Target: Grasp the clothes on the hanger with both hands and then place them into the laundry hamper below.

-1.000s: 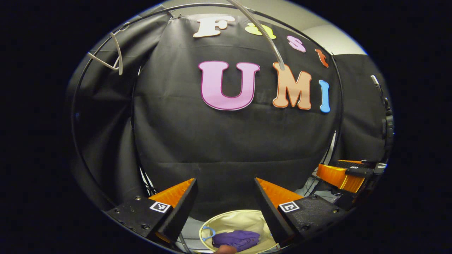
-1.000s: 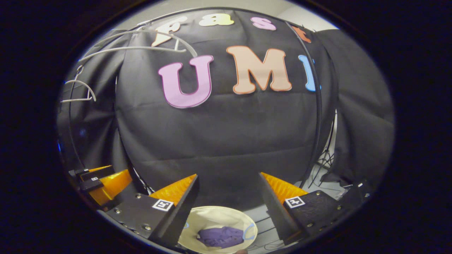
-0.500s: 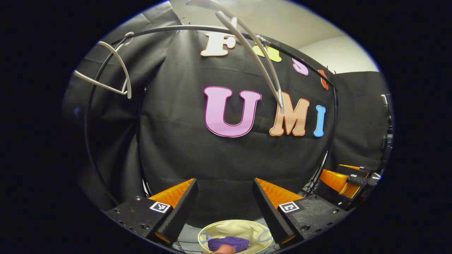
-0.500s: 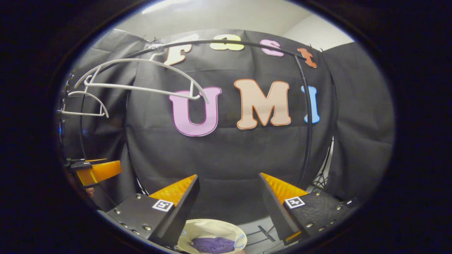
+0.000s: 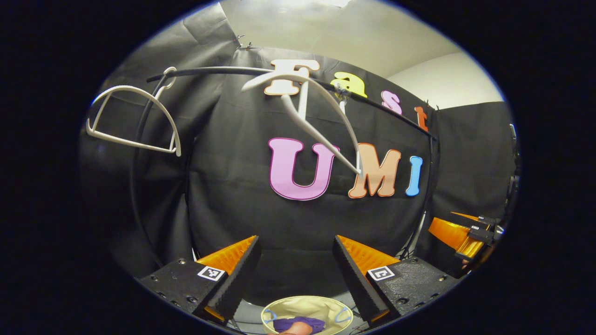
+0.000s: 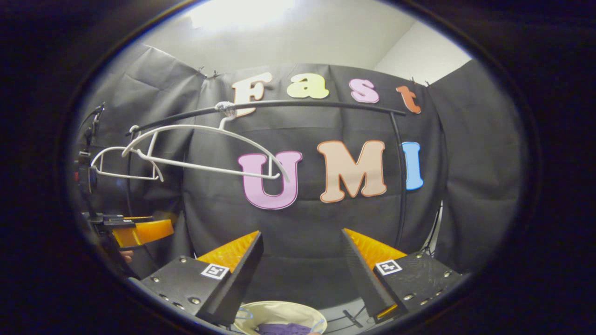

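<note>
Below both grippers, the purple clothes (image 5: 298, 322) lie inside the cream hamper (image 5: 305, 307). Left gripper (image 5: 294, 274) and right gripper (image 6: 301, 274) hang spread wide, holding nothing. Two bare white hangers (image 6: 205, 153) hang on the rail (image 6: 307, 104).

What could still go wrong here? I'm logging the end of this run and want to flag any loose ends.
Two small risks, both judgement calls. The near white hanger hangs bare and tilted on the black rail, so a raised gripper might knock it loose. The purple garment lies in the cream hamper close to the near rim; if part drapes over, it could slide out, though the edge is cut off. Both the left gripper and right gripper are open and empty.
</note>
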Motion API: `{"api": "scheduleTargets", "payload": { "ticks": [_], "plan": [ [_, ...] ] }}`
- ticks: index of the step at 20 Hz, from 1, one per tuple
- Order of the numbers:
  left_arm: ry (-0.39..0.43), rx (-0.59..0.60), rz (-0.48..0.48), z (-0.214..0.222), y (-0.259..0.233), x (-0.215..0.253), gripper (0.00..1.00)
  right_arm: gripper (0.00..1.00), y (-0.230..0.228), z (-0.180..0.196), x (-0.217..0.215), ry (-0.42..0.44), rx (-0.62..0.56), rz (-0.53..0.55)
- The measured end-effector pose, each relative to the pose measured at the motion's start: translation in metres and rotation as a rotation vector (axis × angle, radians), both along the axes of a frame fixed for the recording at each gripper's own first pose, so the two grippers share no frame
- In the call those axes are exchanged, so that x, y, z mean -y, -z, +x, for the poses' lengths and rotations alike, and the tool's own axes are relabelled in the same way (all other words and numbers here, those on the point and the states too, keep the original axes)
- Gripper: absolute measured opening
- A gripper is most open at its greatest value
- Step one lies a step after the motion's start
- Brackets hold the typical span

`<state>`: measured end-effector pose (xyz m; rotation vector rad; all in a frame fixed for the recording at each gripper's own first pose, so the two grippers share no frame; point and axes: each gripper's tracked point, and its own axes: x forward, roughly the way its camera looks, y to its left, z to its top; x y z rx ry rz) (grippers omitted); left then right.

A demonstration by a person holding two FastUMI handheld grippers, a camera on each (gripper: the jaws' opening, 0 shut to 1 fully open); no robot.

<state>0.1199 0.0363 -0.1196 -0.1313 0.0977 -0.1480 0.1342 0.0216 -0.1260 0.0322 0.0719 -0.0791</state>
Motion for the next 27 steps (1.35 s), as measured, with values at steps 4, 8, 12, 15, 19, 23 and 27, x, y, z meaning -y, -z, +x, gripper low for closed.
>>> {"api": "scheduleTargets", "payload": {
  "ticks": [4, 8, 12, 15, 19, 23, 27],
  "plan": [
    [-0.002, 0.049, 0.021, -0.017, -0.014, 0.008, 0.92, 0.99, -0.005, -0.011, -0.001, -0.016, 0.020, -0.024],
    [-0.004, 0.054, 0.036, -0.031, -0.021, 0.020, 0.92, 1.00, -0.001, -0.023, -0.003, -0.040, 0.017, -0.051],
    [-0.048, 0.063, 0.040, -0.035, -0.031, 0.021, 0.92, 1.00, -0.009, -0.040, -0.004, -0.088, 0.018, -0.016],
    [-0.069, 0.061, 0.025, -0.040, -0.030, 0.029, 0.92, 0.98, -0.019, -0.053, 0.012, -0.074, 0.046, 0.012],
    [-0.101, 0.049, 0.031, -0.045, -0.026, 0.036, 0.92, 0.99, -0.020, -0.062, 0.029, -0.082, 0.049, 0.025],
    [-0.108, 0.069, 0.084, -0.047, -0.030, 0.048, 0.92, 0.98, -0.018, -0.071, 0.047, -0.092, 0.049, 0.048],
    [-0.077, 0.057, 0.096, -0.047, -0.026, 0.073, 0.92, 0.93, -0.018, -0.075, 0.068, -0.084, 0.053, 0.058]
  ]
}}
